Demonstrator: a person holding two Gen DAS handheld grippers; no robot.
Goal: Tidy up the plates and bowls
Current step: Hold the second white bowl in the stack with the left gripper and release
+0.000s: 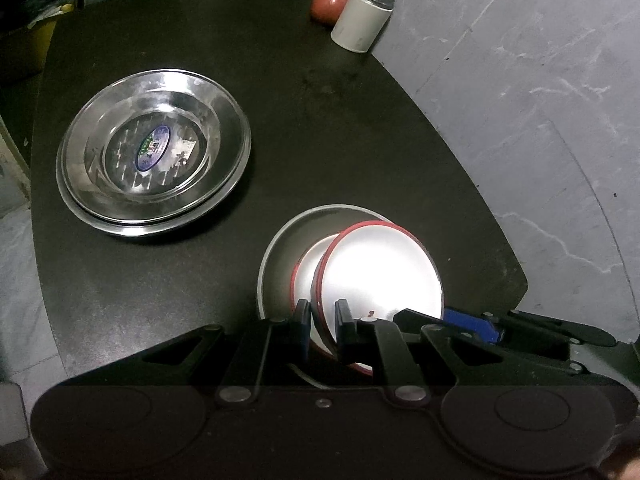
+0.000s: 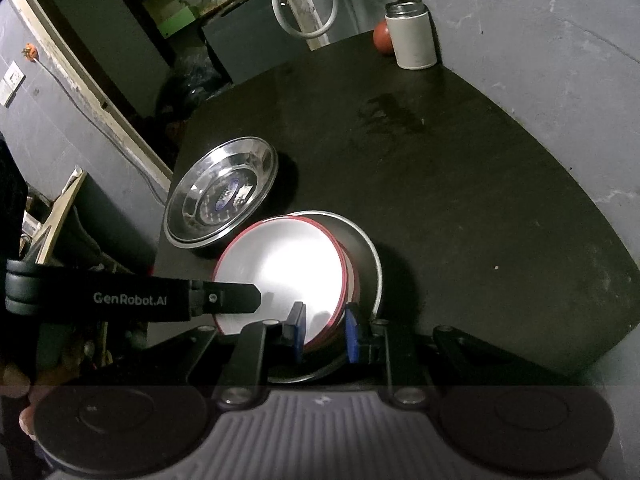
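Where I stand: While both of my grippers are down on the same nest of bowls, nothing is set down for good yet, so I judge the job about midway.

Left gripper: My left gripper [image 1: 323,320] is closed tight on the near rim of the top red-rimmed bowl [image 1: 380,268], one finger inside and one outside the wall; the bowl sits tilted, not level.

Right gripper: My right gripper [image 2: 323,326] has its blue pads [image 2: 351,334] nipped on the rims at the near right side of the nest. I cannot tell whether it pinches only a red-rimmed bowl or the outer bowl's wall as well.

Nest: The tilted bowl leans in a second red-rimmed bowl [image 1: 310,260], and both lie inside a larger grey bowl [image 1: 280,264] at the near edge of the bench [image 1: 320,120].

Done, as far as I can see: The steel plates [image 1: 154,156] are stacked, at least two, one in the other, on the left part of the bench, just beside the nest in the right wrist view but apart from it.

Left to do: I judge that the top bowl has to settle flat into its mate, then both grippers must let go. Whether the nest also has to move next to the plates I cannot say.

Not part of it: A white canister [image 1: 362,20] and a red ball-like thing [image 1: 329,4] stand together at the far corner, well apart from the dishes.

Watch for: The tilted rim could slip or jam against the bowl beneath if I release one side first.
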